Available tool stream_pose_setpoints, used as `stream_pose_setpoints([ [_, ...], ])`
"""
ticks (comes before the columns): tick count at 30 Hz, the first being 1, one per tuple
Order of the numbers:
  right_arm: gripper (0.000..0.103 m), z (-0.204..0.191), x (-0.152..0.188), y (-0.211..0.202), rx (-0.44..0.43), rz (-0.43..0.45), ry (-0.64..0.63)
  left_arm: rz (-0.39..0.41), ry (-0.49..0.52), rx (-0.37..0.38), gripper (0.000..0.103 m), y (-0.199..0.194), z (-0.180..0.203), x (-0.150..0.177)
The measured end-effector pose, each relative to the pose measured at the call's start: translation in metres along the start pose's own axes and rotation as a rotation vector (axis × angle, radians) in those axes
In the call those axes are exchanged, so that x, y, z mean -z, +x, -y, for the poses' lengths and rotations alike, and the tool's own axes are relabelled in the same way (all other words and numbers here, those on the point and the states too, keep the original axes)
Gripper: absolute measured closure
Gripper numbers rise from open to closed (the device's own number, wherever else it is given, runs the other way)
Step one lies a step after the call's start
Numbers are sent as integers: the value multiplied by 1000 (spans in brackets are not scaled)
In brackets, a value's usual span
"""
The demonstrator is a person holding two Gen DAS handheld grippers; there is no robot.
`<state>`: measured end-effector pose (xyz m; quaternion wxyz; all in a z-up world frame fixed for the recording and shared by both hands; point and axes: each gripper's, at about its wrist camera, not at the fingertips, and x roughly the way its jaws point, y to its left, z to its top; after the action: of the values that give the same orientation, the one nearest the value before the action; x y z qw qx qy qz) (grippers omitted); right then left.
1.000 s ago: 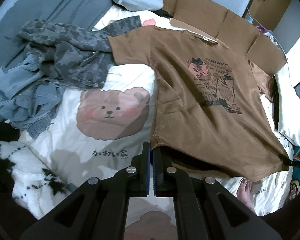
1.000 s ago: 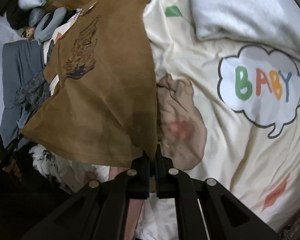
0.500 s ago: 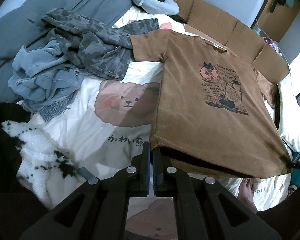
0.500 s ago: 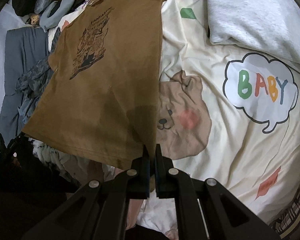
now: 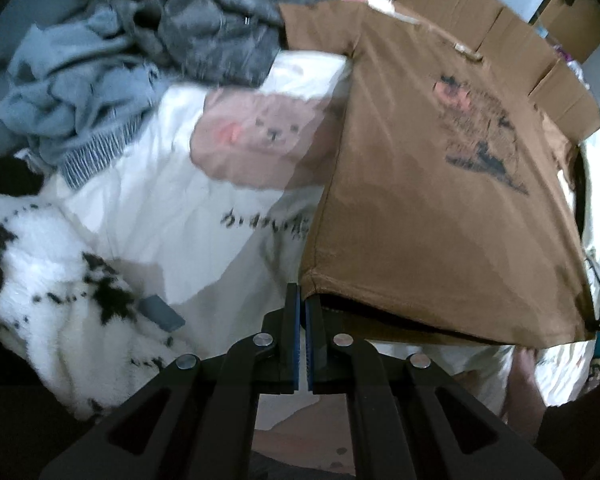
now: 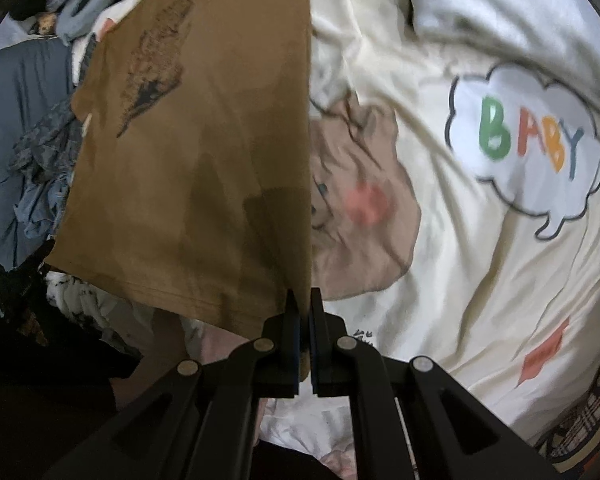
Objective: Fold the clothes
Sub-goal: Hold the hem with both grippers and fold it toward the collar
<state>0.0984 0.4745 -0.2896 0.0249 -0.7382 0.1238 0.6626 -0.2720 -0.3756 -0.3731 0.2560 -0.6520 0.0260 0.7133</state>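
Observation:
A brown T-shirt (image 5: 432, 208) with a dark print on its chest hangs stretched above the bed, hem toward me, collar at the far end. My left gripper (image 5: 302, 300) is shut on the hem's left corner. My right gripper (image 6: 304, 300) is shut on the opposite hem corner of the same T-shirt (image 6: 192, 184). The hem sags open between the two corners. Both views are blurred by motion.
A cream bedsheet (image 6: 480, 280) with bear and "BABY" prints lies below. Grey and camouflage clothes (image 5: 148, 52) are heaped at the far left, a white fluffy garment (image 5: 60, 300) near left. Cardboard (image 5: 500, 32) lines the back. A grey-white pillow (image 6: 520, 12) sits far right. A bare foot (image 5: 524, 376) shows below the hem.
Both grippers have lifted and pulled the T-shirt's hem toward me; the shirt now hangs tauter and higher off the bed. Both stay shut on the corners.

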Motion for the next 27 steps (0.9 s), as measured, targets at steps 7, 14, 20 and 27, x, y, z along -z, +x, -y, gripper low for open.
stream_pose_setpoints([
  [7,100,9,-7,13,24,-34,28,-45,2,-1,102,20,-5,-1],
  [14,100,5,4,7,35,-23,56,-37,21,14,102,8,-7,-4],
  [20,100,3,7,9,39,-17,59,-62,37,10,102,12,-9,-2],
  [27,100,8,10,17,28,-27,76,-99,68,-2,102,28,-9,2],
])
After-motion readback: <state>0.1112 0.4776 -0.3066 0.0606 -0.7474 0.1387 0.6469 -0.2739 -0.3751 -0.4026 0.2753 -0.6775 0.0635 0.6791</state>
